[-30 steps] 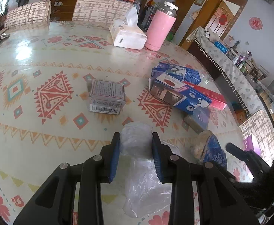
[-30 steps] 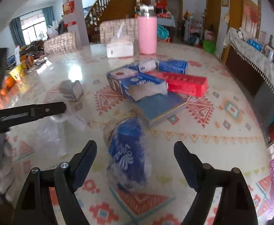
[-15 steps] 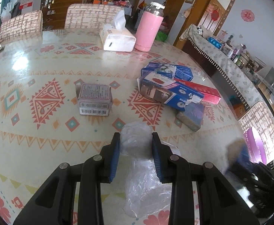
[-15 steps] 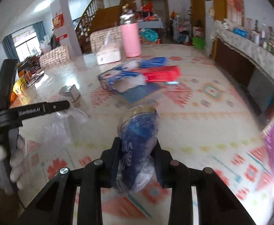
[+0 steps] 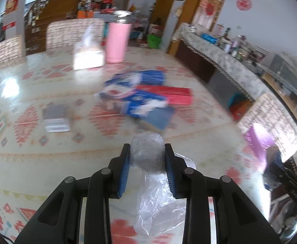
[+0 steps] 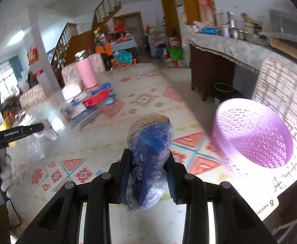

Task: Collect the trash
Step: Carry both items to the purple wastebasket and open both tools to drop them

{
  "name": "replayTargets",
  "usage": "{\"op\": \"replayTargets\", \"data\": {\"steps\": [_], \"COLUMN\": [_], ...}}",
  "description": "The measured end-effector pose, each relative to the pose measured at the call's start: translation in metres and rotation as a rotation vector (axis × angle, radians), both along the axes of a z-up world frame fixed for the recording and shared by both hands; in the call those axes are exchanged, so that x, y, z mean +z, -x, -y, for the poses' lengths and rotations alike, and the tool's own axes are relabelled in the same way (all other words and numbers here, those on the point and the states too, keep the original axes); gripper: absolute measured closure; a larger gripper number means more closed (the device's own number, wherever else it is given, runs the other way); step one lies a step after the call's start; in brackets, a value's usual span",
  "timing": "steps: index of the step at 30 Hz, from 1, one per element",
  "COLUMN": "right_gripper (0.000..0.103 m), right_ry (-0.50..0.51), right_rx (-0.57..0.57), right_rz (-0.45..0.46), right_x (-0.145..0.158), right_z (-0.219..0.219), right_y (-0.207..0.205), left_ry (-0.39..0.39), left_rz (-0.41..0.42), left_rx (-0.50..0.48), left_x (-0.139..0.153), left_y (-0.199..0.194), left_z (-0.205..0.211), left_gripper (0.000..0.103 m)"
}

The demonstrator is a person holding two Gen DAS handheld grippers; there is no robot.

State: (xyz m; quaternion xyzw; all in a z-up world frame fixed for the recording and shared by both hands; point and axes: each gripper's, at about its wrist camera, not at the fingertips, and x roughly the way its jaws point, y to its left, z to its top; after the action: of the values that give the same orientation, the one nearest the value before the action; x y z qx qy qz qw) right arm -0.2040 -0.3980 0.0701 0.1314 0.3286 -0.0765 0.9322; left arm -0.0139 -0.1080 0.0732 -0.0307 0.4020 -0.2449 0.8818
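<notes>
While the right gripper (image 6: 147, 167) clamps a blue crinkled wrapper (image 6: 148, 162), jaws narrow with pads pressing both its sides, it hangs above the patterned table (image 6: 111, 142) beside a purple perforated basket (image 6: 254, 138). Left gripper (image 5: 147, 167) jaws narrow too, pinching a clear plastic bag (image 5: 148, 156) that droops below them. Boxes (image 5: 144, 99), pink flask (image 5: 118, 40), tissue box (image 5: 88, 58) sit farther back.

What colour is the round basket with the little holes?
Purple, or lilac: the basket shows best in the right wrist view.
</notes>
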Motion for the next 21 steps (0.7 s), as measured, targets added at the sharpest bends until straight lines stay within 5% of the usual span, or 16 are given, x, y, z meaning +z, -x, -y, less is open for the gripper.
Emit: {"op": "replayTargets", "data": {"steps": [8,21], "right_gripper": [0.068,0.068], "right_ry": [-0.034,-0.042], "right_rx": [-0.094,-0.235], "right_rz": [0.033,0.046], "right_x": [0.002,0.005], "right_z": [0.061,0.148], "right_y": [0.029,0.058], "left_ry": [-0.038,-0.04], "left_rz": [0.043,0.006], "left_rx": [-0.205,-0.433], "left_x": [0.031,0.035], "left_y": [0.029,0.05], "left_z": [0.115,0.284], "left_gripper": [0.072,0.072]}}
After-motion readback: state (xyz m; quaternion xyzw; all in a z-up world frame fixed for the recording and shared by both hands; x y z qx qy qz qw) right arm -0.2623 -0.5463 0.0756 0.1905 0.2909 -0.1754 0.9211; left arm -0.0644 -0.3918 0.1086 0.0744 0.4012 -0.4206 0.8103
